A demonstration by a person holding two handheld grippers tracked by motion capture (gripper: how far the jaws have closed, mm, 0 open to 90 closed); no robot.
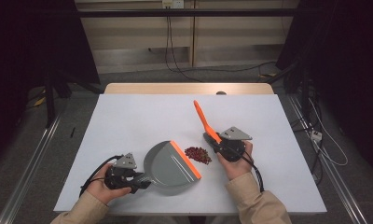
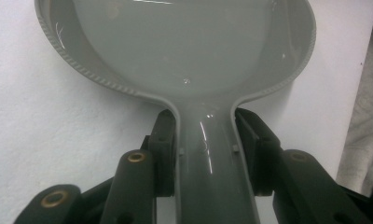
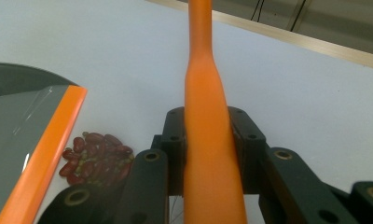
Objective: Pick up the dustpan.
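Looking down from the high view, the left tongs (image 1: 137,179) are clamped on the handle of a grey dustpan (image 1: 168,164) that lies flat on the white worktop (image 1: 128,121), its orange lip (image 1: 185,160) facing right toward a small heap of red beans (image 1: 198,155) just beside it. The right tongs (image 1: 216,141) grip an orange brush handle (image 1: 204,120) whose long axis runs up and away toward the far side; the heap lies just left of those tongs, between them and the lip, so the right hand is the nearer one and a short sweep leftward would likely carry the beans into the pan. Open worktop spreads on every side, the near edge being the closest boundary. In the left gripper view, both jaws press against the narrow neck of the dustpan (image 2: 184,60), its bowl spreading out ahead and bare inside as far as can be seen. In the right gripper view, the jaws are shut on the brush handle (image 3: 208,116), which rises straight up the middle; the beans (image 3: 97,158) sit low at left, nearly touching the orange lip (image 3: 44,154), with bare worktop (image 3: 292,79) to the right.
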